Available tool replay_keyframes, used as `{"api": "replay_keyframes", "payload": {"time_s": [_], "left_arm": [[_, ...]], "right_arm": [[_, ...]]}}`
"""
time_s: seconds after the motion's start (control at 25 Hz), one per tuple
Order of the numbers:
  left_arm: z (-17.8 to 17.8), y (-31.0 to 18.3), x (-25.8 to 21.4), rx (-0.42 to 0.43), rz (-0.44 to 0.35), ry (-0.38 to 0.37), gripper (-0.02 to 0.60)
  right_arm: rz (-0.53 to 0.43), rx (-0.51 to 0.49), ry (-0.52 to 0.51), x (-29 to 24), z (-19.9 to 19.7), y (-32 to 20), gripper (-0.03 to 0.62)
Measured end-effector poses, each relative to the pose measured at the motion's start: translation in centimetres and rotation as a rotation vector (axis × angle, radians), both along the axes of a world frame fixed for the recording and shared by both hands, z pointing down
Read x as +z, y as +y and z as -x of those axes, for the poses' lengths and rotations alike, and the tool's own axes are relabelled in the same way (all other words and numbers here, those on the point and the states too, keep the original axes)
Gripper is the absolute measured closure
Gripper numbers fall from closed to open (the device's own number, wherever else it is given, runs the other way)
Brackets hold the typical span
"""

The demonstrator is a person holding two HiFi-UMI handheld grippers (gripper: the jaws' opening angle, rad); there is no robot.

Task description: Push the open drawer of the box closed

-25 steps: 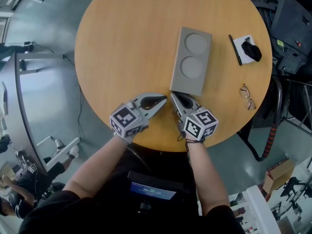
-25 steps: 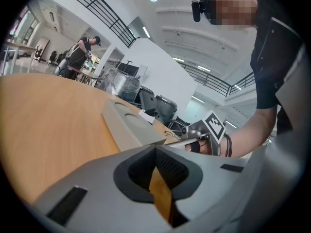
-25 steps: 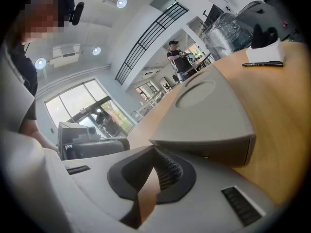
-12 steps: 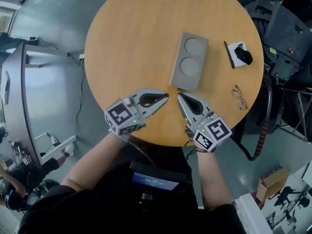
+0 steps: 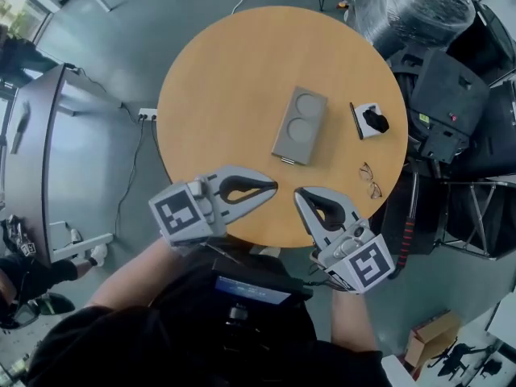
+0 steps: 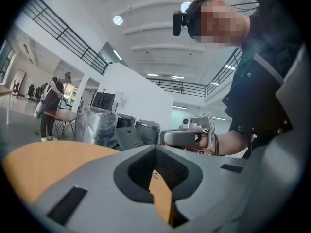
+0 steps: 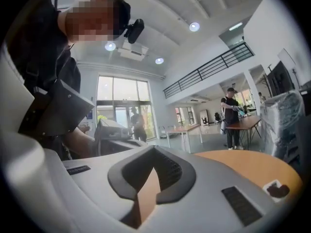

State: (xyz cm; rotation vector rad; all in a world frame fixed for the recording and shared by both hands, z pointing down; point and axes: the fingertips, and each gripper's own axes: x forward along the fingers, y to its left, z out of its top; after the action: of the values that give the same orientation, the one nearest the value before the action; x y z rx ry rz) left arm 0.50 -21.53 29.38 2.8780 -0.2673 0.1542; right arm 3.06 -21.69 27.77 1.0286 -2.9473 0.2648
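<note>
Holding nothing, left tongs, right tongs closed; one box.

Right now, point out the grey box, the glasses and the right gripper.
grey box [image 5: 300, 126], head view, middle of its top
glasses [image 5: 369, 181], head view, the frame
right gripper [image 5: 299, 194], head view, at its fingertips

Grey box flat on the round wooden table

It is a slim rectangular box with two round hollows in its top, one behind the other along its length. It lies a little right of the table's middle, long side slightly slanted. At its near short end only a thin pale strip of the drawer shows, almost flush with the body.
</note>
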Motion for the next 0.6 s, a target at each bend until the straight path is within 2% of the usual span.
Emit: {"api": "replay_keyframes", "payload": {"time_s": [0.08,0.24,0.6], "left_arm": [[0.4,1.2,-2.6,-0.008,-0.035,0.004,0.555],[0.8,4.4,-6.4,-0.015,-0.094,0.022,0.555],[2.0,10.8,-11.1,-0.045,-0.159,0.048,0.555]], "right_arm": [[-0.043,-0.029,0.014,-2.5,0.5,1.9,0.588],[-0.066,-0.048,-0.02,-6.4,0.5,5.1,0.588],[-0.106,-0.063,-0.023,-10.6,1.2,11.5,0.589]]}}
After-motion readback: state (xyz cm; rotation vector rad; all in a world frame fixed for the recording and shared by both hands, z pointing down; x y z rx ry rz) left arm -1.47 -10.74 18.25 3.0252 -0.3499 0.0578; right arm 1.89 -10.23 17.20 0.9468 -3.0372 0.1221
